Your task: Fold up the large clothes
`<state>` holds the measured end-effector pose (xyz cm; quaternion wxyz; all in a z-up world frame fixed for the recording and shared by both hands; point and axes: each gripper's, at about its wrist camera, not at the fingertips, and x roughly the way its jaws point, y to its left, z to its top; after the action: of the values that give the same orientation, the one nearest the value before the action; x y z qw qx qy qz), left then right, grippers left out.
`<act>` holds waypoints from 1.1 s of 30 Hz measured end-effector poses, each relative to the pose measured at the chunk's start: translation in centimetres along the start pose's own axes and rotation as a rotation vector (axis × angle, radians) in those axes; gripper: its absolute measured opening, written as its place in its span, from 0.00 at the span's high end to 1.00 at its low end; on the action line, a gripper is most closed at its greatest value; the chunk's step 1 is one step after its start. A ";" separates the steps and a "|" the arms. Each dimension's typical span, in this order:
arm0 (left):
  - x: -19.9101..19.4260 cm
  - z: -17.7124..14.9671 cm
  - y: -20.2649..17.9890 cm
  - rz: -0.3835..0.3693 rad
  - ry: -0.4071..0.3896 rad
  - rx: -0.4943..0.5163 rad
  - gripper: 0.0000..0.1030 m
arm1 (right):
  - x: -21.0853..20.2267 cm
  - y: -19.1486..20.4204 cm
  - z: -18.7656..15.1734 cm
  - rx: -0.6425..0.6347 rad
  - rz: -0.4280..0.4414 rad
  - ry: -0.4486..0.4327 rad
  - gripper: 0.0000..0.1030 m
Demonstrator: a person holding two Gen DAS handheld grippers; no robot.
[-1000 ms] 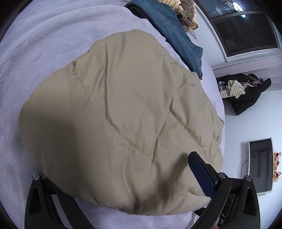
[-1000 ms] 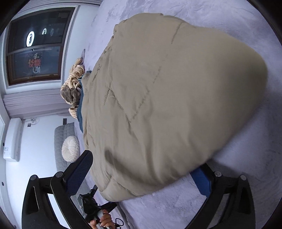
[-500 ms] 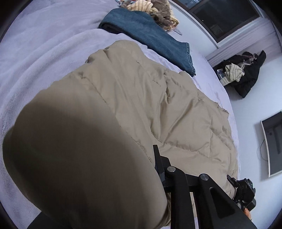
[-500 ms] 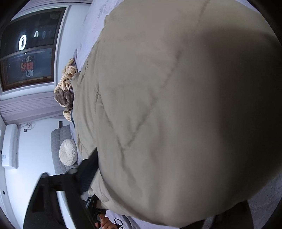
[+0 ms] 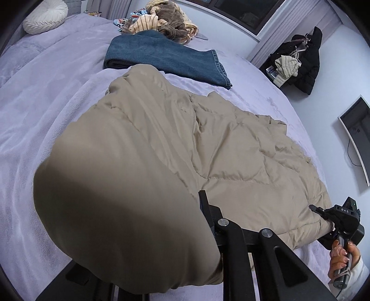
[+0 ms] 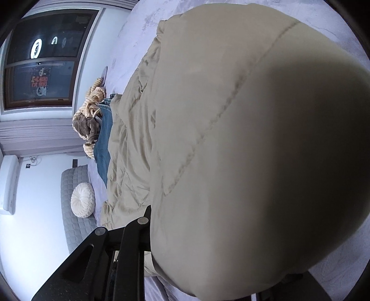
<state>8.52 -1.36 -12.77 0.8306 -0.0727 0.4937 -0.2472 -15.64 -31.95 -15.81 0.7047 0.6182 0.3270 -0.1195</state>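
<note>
A beige quilted coat [image 5: 231, 148] lies spread across the lilac bed [image 5: 46, 97], its near edge lifted and bulging, the far part rumpled.

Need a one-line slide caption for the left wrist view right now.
Left gripper and right gripper shut on the near edge of a beige quilted coat on the bed.

A lavender bed [image 5: 46, 97] carries a beige quilted coat [image 5: 231, 148], folded jeans [image 5: 166, 58] and a round cushion [image 5: 44, 16].

Each camera sits on a hand-held gripper and looks down along it, very close to the tan quilt [image 5: 208, 143]. Both views share the quilt, the blue jeans [image 6: 104, 148] and the bed [image 5: 46, 97].
</note>
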 end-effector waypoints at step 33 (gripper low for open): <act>-17.2 -20.0 0.0 0.246 0.179 -0.045 0.73 | -12.6 -7.6 -11.3 -0.108 -0.264 0.152 0.56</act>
<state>-15.34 9.39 -9.27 0.8054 -0.0078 0.5764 -0.1378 -33.07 -25.82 -14.36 0.6882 0.5384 0.4638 -0.1464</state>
